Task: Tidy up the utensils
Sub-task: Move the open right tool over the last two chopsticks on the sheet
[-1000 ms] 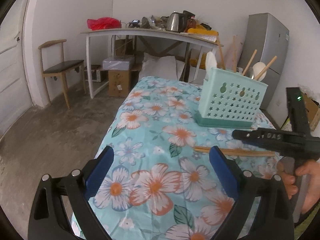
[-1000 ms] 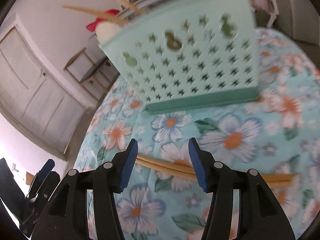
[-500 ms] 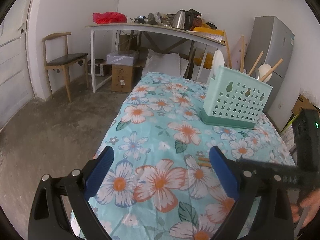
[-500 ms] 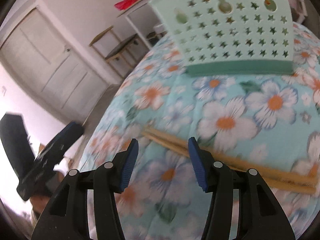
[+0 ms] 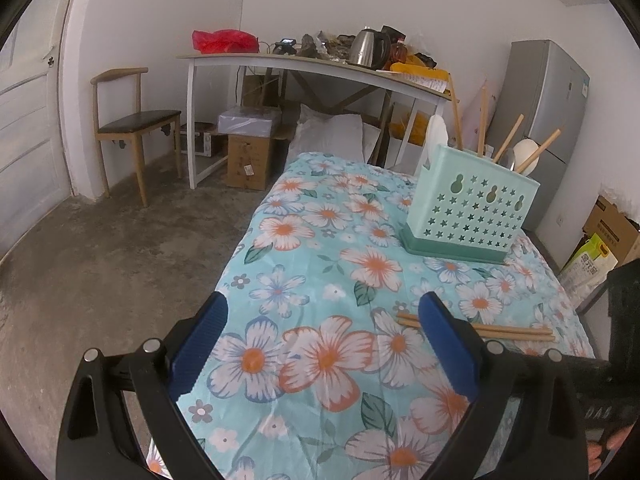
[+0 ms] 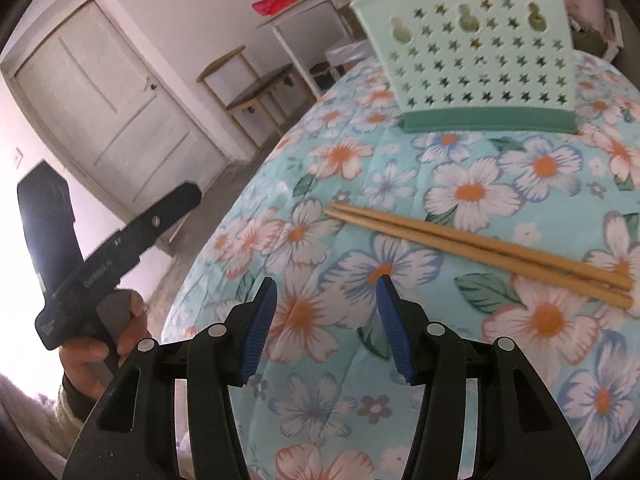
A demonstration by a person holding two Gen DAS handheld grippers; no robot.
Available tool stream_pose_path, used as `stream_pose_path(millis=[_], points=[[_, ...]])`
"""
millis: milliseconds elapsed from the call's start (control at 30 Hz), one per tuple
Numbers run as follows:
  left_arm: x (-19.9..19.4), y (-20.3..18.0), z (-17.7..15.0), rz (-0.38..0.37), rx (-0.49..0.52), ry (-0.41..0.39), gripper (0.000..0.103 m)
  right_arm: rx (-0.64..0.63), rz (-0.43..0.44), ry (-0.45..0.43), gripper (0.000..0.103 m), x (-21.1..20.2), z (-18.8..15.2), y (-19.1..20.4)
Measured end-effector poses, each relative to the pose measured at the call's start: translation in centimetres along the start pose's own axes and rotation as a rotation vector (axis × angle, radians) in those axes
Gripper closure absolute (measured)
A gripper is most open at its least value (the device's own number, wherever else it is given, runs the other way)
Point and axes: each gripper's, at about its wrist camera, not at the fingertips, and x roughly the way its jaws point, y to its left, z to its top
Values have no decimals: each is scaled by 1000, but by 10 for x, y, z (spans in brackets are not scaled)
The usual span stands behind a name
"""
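Note:
A pair of wooden chopsticks (image 6: 472, 246) lies flat on the floral tablecloth (image 6: 472, 192), also seen as chopsticks (image 5: 516, 330) partly behind my left finger. Behind them stands a mint green utensil holder (image 6: 468, 52) with star holes; the holder (image 5: 472, 212) has spoons and chopsticks standing in it. My right gripper (image 6: 326, 324) is open and empty, hovering over the cloth to the left of and nearer than the chopsticks. My left gripper (image 5: 322, 344) is open and empty above the near end of the table; its body shows in the right wrist view at the left.
A wooden chair (image 5: 128, 128) and a white door stand at the left. A cluttered white table (image 5: 312, 64) with a kettle, boxes under it and a grey fridge (image 5: 548, 96) lie behind. The near table edge drops to concrete floor at the left.
My right gripper has drawn back and swung left, so the chopsticks now lie ahead and to its right instead of between its fingers. The left gripper hardly moved.

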Motion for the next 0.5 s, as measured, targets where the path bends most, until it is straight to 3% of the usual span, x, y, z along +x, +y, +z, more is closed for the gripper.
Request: stream_pose_path(millis=[500], points=[[-1,6,-3,9,-13,11,9,257,-56,-80,50,-40,-20,-53]])
